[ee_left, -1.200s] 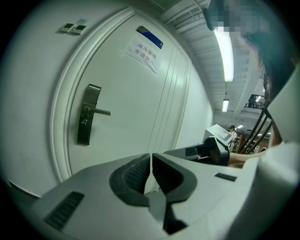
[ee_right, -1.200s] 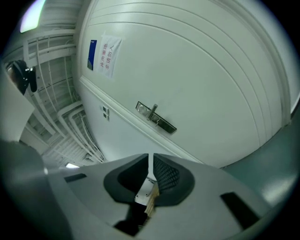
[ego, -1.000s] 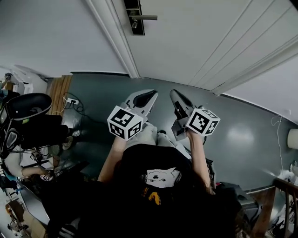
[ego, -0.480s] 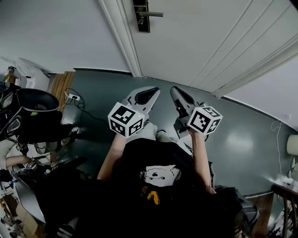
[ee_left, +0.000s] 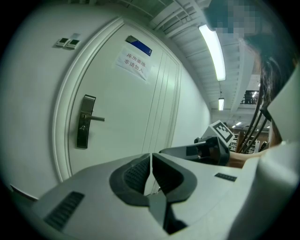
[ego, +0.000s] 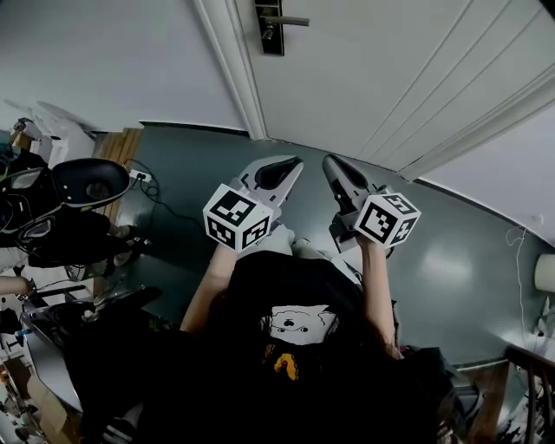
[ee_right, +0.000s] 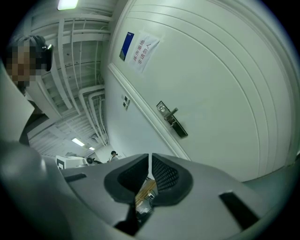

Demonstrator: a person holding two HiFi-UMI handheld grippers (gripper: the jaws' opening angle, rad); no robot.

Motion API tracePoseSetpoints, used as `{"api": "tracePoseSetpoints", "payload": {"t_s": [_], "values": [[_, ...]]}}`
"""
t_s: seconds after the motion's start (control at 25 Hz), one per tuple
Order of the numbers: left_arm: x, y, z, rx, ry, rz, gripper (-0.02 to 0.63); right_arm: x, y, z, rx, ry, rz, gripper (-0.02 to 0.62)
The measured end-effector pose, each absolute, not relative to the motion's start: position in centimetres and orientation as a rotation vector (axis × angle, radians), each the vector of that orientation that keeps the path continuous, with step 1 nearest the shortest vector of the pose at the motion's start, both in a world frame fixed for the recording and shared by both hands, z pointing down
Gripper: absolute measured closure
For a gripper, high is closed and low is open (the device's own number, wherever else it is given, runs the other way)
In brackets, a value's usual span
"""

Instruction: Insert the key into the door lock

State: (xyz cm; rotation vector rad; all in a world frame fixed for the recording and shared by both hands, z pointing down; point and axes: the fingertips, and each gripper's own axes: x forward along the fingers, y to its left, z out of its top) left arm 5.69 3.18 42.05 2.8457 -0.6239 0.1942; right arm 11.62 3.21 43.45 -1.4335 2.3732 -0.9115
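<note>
Doorway: lock plate (ego: pixel 270 26) is waiting on the white door (ego: pixel 373 78).
Right gripper (ee_right: pixel 150 165): jaws are clamping a brassy key (ee_right: pixel 146 189) for insertion, well below the lock plate.
Left gripper (ee_left: pixel 151 164): jaws are pressing together, empty.

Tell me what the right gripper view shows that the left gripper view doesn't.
Only the right gripper view: the right claw shut on a brass-coloured key. Only the left gripper view: the left claw shut and empty, plus two wall switches. Both: the white door, its lock plate with handle and a paper notice.
</note>
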Motion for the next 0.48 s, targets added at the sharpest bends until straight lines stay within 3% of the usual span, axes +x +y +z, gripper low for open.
{"api": "tracePoseSetpoints", "payload": {"t_s": [0.48], "values": [[5.94,3.93,42.84,2.839,-0.617,0.229,0.586,11.89,3.89,43.59,-1.396,2.393,-0.904,0.577]]}}
